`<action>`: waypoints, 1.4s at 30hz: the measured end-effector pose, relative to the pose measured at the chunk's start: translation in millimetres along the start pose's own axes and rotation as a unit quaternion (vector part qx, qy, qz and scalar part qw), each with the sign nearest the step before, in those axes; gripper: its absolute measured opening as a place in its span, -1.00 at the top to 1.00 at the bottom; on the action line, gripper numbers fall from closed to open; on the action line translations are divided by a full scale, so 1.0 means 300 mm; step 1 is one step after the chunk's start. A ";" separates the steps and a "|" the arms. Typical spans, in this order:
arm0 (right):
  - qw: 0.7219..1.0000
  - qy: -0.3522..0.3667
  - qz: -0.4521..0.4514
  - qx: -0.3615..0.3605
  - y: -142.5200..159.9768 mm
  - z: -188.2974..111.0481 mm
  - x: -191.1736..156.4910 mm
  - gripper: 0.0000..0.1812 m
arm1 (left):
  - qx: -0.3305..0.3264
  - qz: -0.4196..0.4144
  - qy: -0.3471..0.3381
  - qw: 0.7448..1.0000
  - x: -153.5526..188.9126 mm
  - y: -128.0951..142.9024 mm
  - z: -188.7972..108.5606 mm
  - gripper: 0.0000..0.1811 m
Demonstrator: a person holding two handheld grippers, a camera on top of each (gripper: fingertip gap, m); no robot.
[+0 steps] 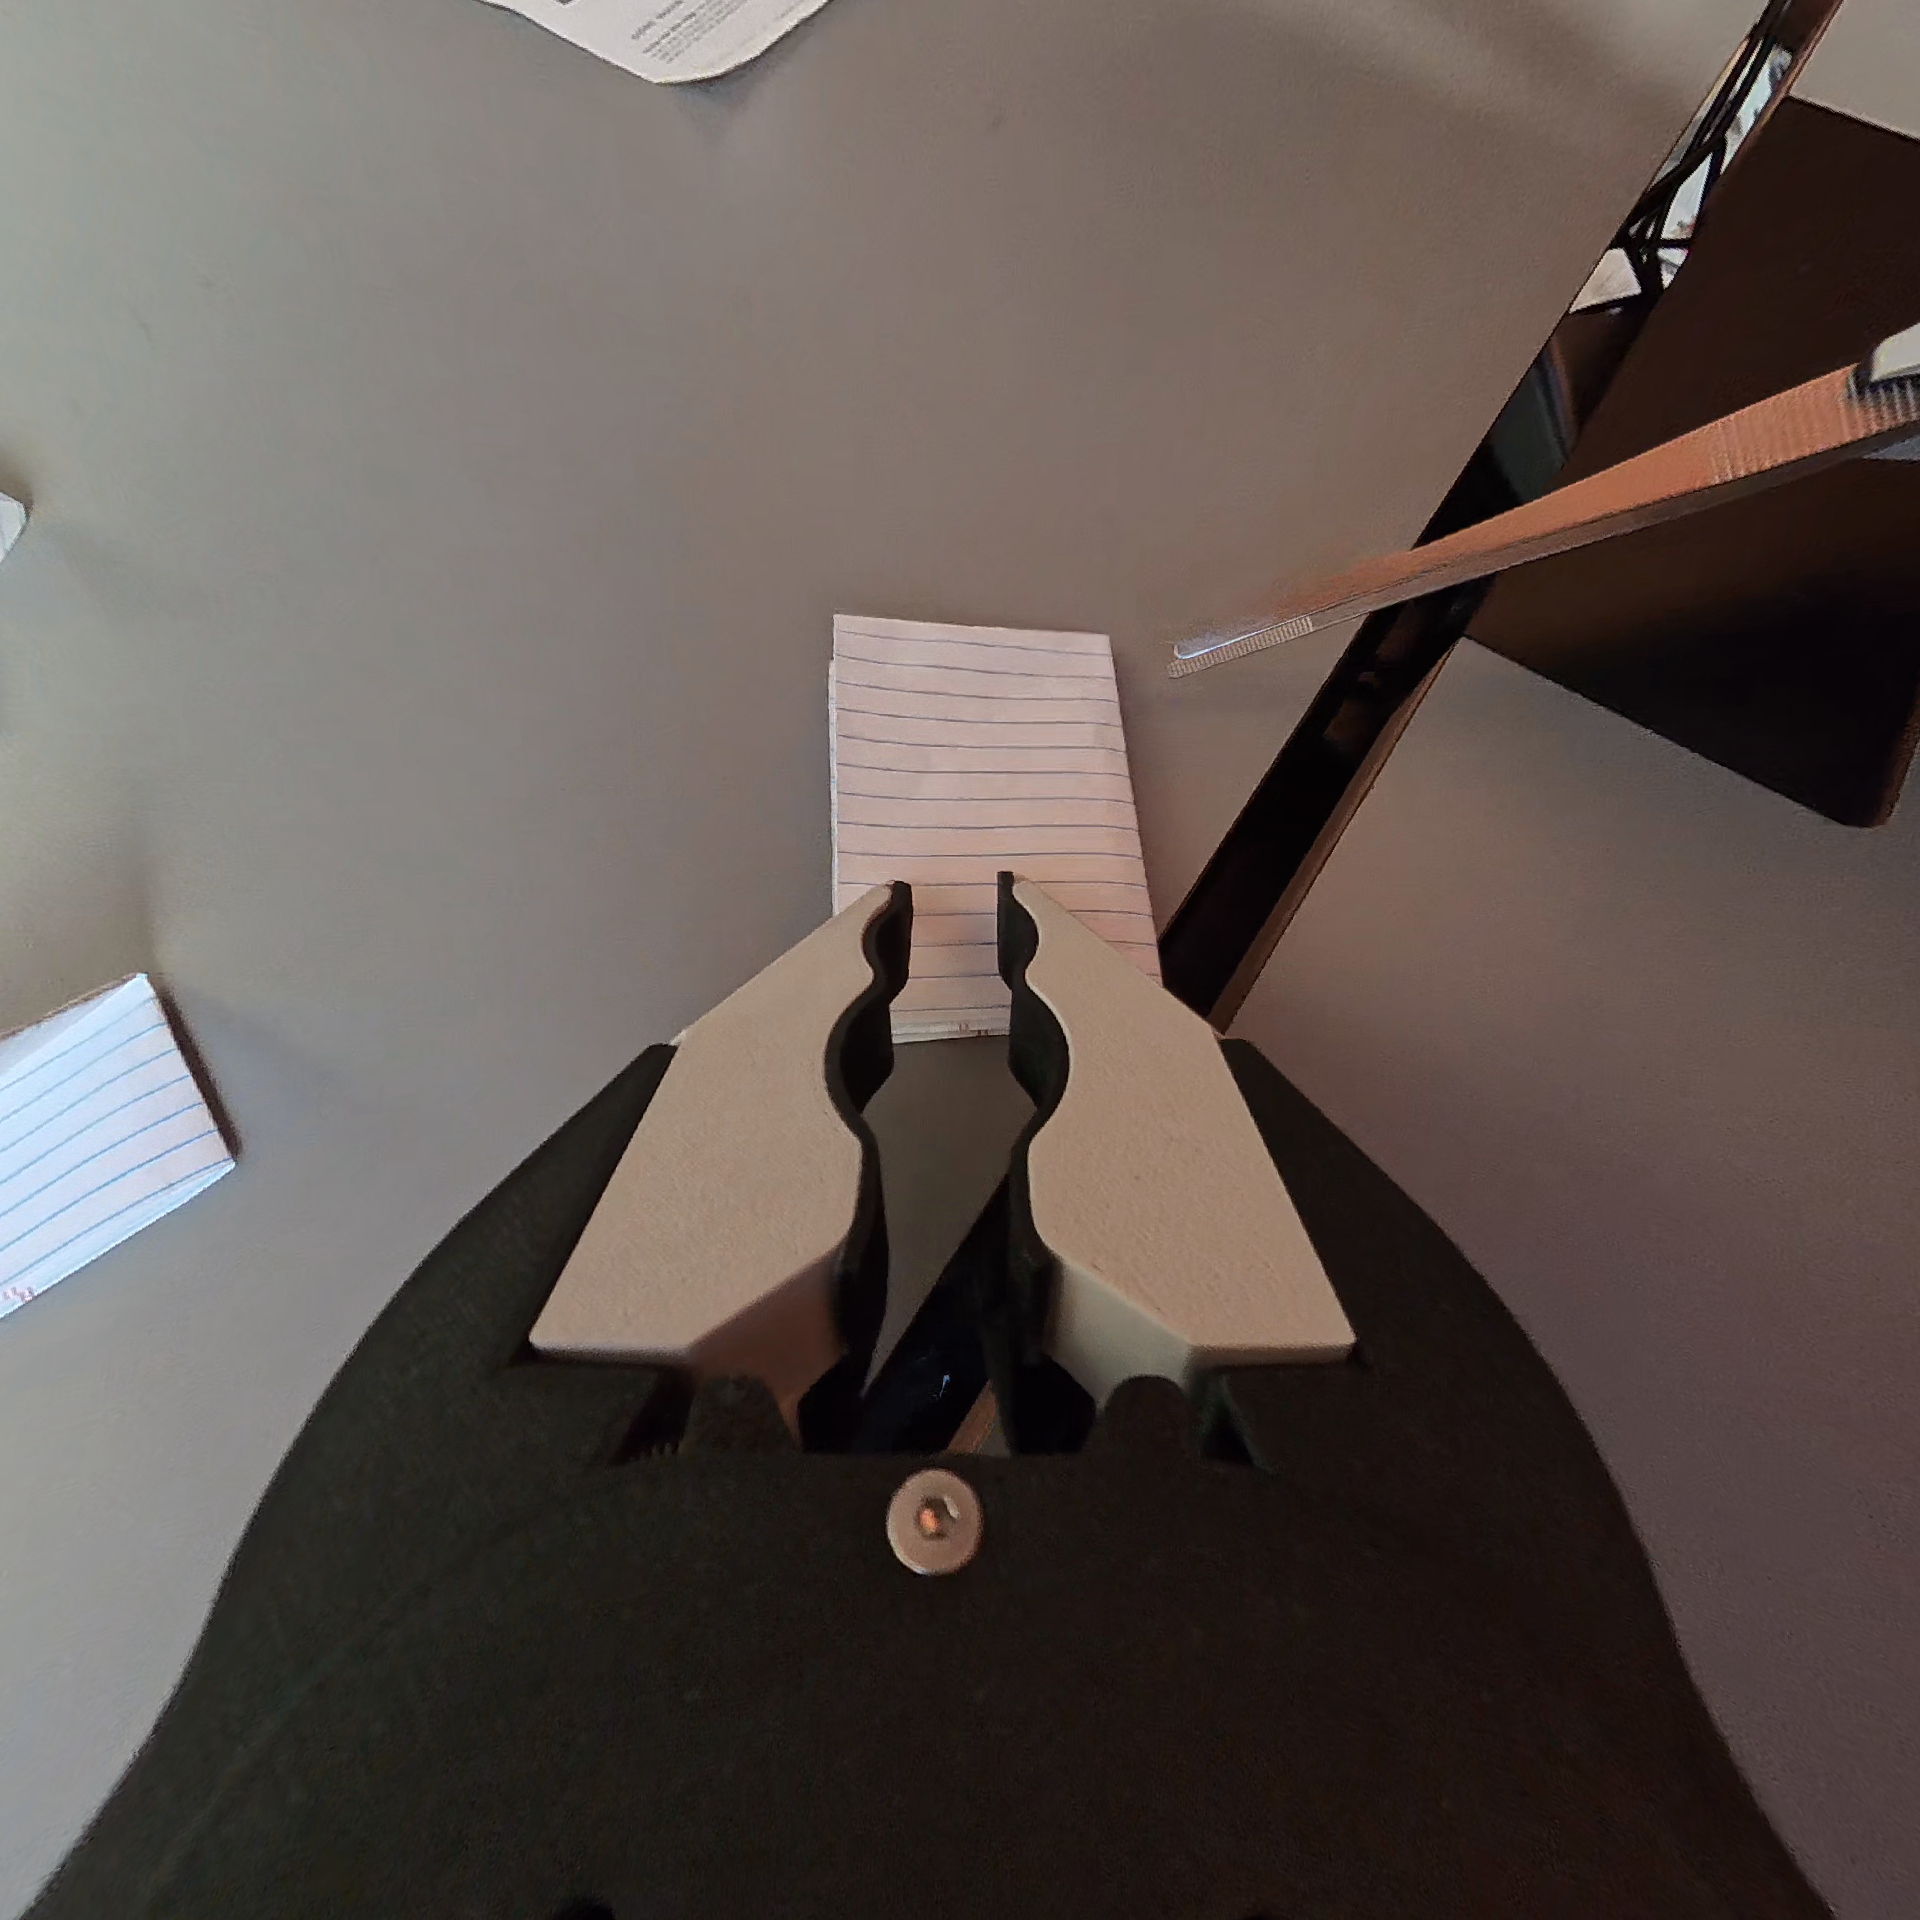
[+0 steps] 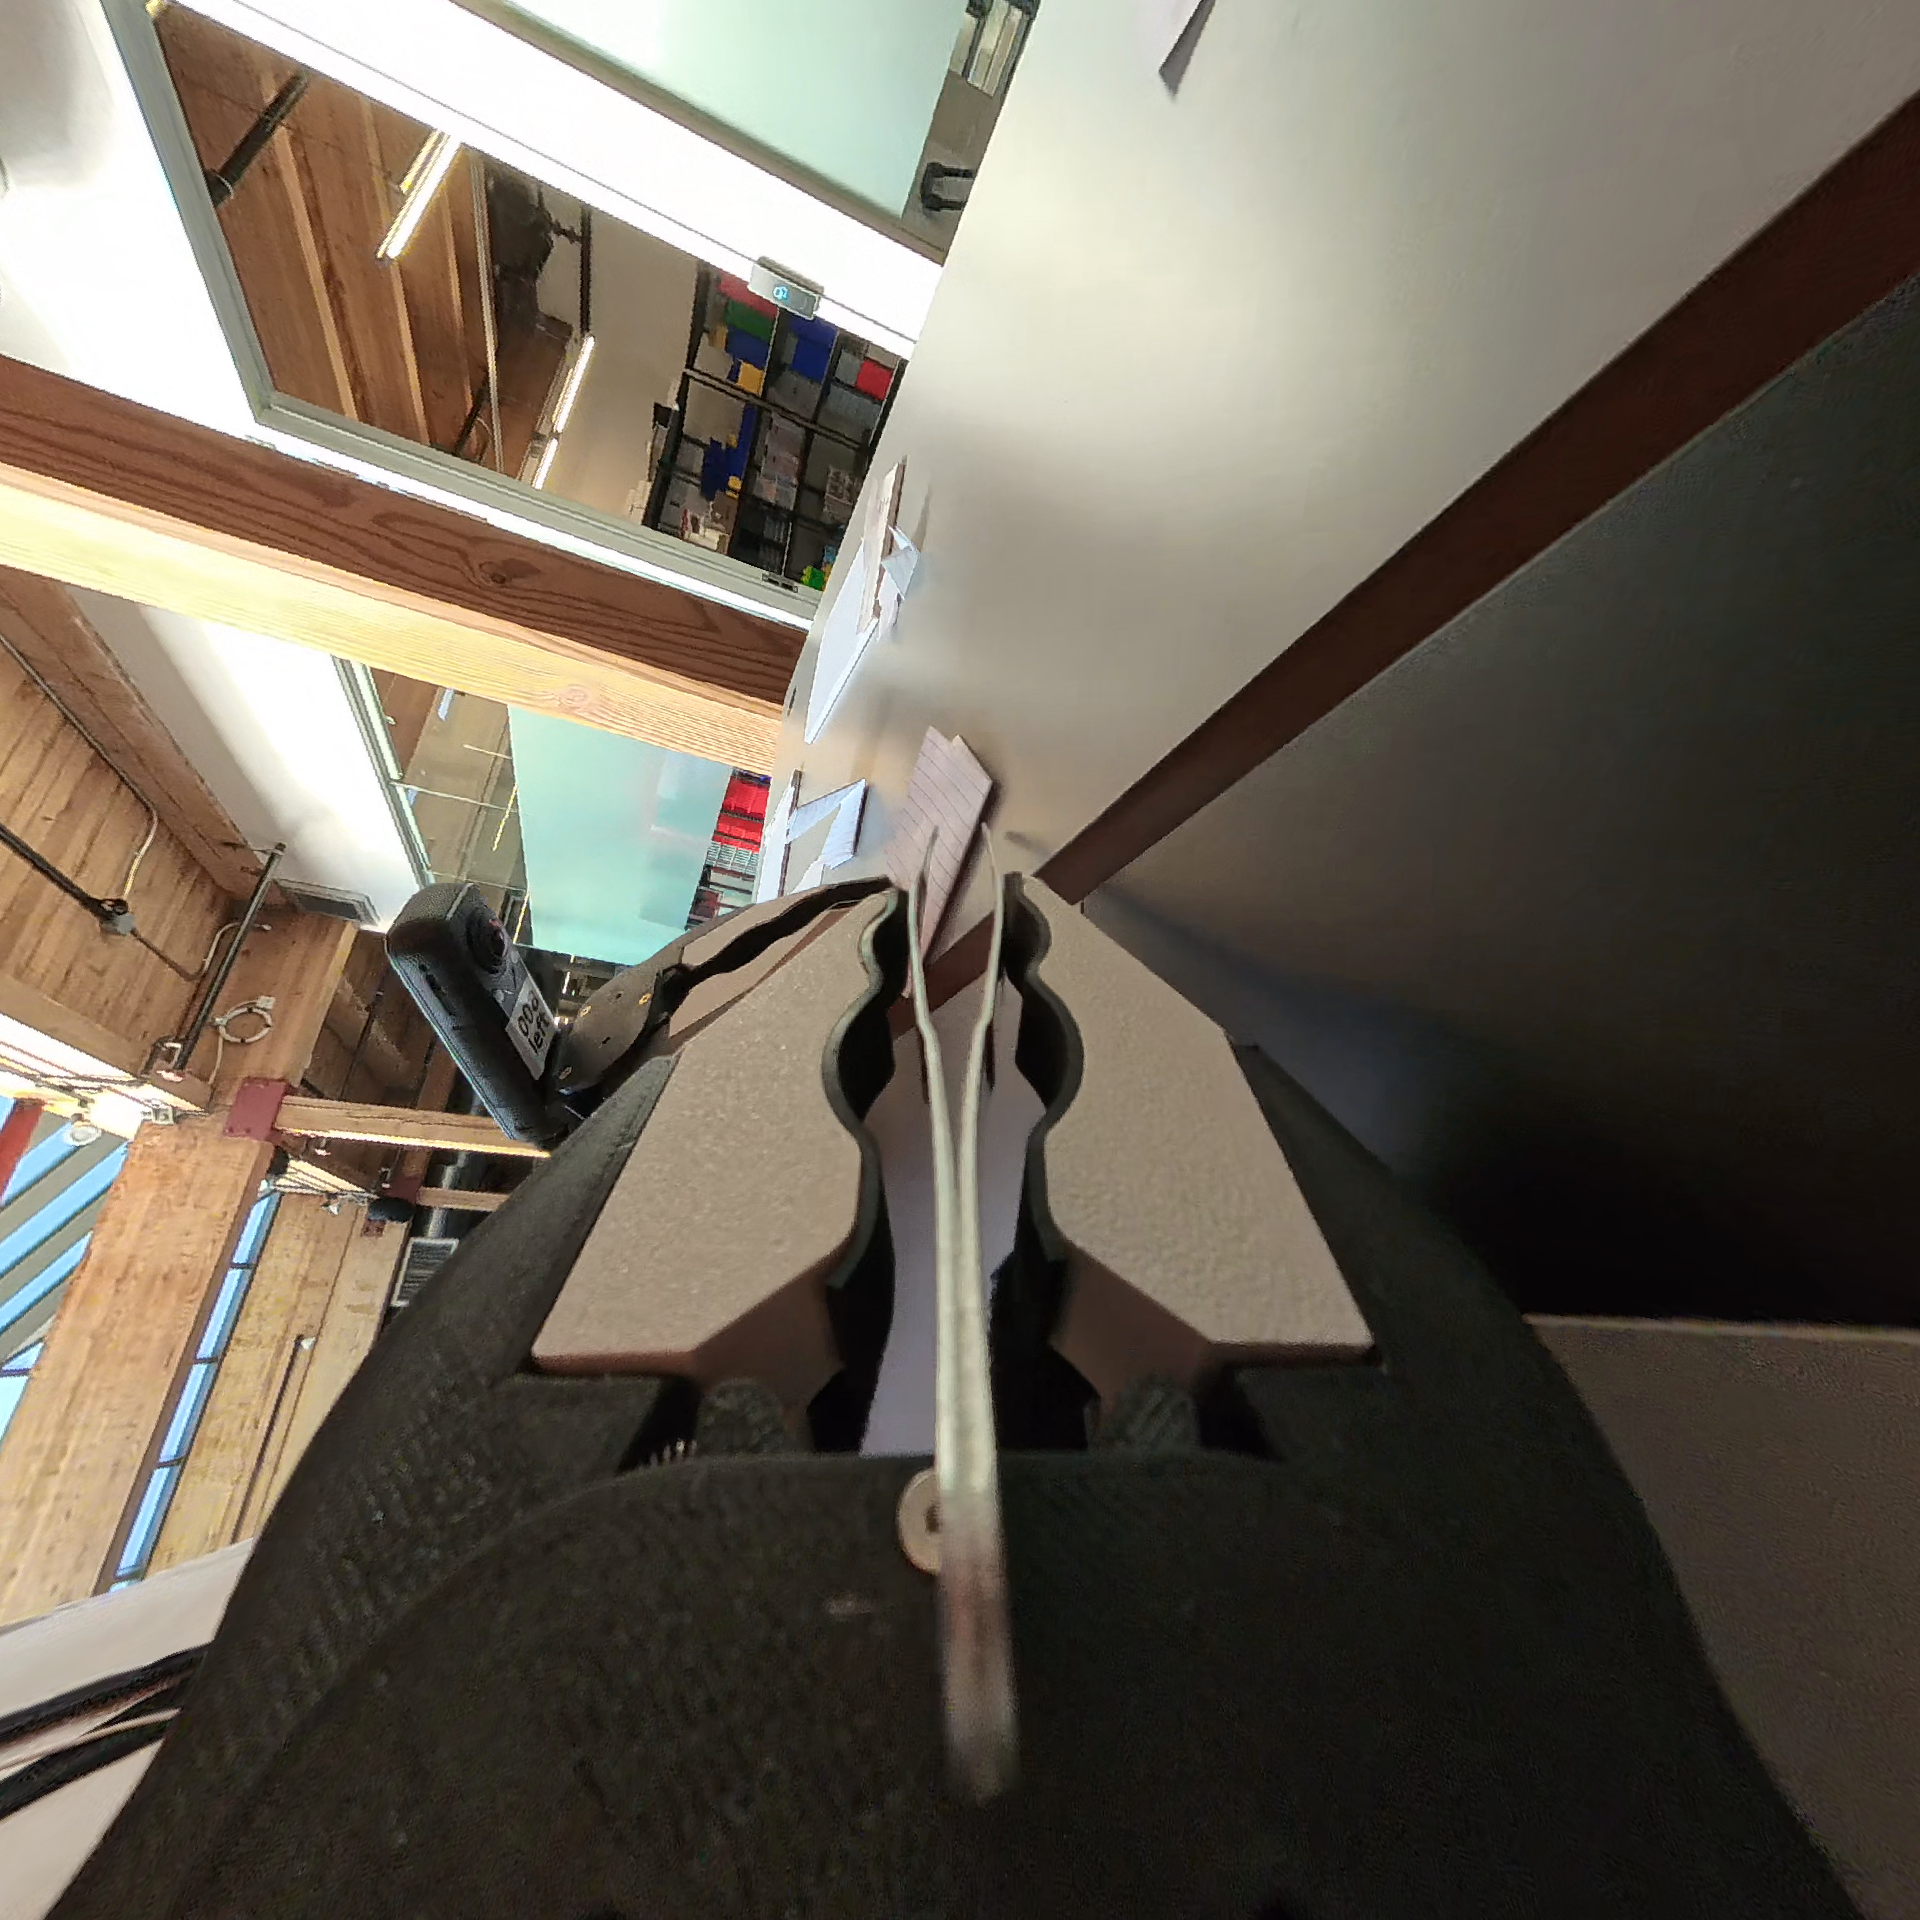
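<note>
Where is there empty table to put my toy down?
The widest bare patch of grey table lies left of the middle lined card, between the printed sheet up top and the lined card at the left edge. It is crowded right of the middle card: tweezers and a dark gap.

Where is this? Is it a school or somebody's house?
Probably an office or workshop, not a house. There are glass-walled rooms, shelves of coloured storage bins, big wooden beams, and a grey table with lined paper pads.
</note>
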State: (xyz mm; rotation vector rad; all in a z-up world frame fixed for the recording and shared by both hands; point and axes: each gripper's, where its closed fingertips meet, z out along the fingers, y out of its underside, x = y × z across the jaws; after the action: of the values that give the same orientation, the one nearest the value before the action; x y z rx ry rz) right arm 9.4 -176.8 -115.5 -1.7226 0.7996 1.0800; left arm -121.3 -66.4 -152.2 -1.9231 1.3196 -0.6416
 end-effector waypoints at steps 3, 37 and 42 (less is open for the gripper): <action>1.000 0.006 0.020 0.014 0.009 -0.004 0.016 0.81 | -0.015 0.008 0.007 1.000 0.007 0.026 0.014 0.86; 0.895 -0.124 -0.402 -0.145 0.030 0.140 -0.162 0.87 | -0.217 0.326 0.394 0.831 0.088 -0.091 0.022 0.91; 0.935 -0.098 -0.313 -0.133 -0.023 0.157 -0.096 0.84 | -0.186 0.361 0.348 0.845 0.045 -0.113 0.075 1.00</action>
State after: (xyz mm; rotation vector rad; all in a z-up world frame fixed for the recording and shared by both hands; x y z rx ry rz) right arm -11.1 -129.2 -95.8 -1.8672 -0.0444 0.9120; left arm -80.4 -65.0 -139.8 -1.2724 2.6102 -0.7375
